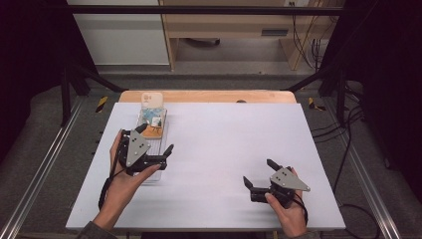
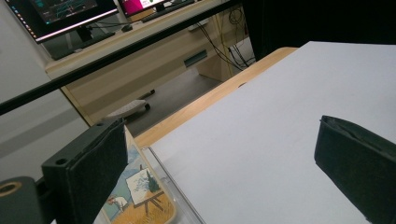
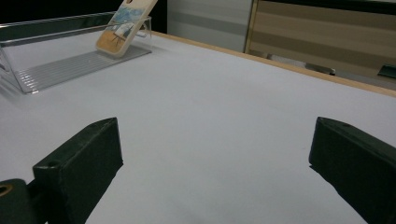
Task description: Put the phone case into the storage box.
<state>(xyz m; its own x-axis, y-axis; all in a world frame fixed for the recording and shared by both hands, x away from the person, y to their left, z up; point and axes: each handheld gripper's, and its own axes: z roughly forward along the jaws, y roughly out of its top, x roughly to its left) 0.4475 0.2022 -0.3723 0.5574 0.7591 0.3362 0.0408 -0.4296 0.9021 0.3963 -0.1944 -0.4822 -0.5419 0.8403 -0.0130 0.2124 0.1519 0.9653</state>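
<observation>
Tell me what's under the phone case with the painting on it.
The phone case leans on a clear plastic tray, which lies on the white table. Its lower edge rests on the tray floor; what props its back is hidden.

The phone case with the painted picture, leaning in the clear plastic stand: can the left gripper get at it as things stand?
Probably yes: the left gripper, jaws open, sits right beside the painted phone case in its clear plastic stand, nothing between.

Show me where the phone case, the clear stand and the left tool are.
phone case (image 3: 125, 24): right gripper view, its painted back.
clear stand (image 3: 70, 65): right gripper view, its ribbed base.
left tool (image 1: 155, 144): high view, midway between its fingertips.
</observation>
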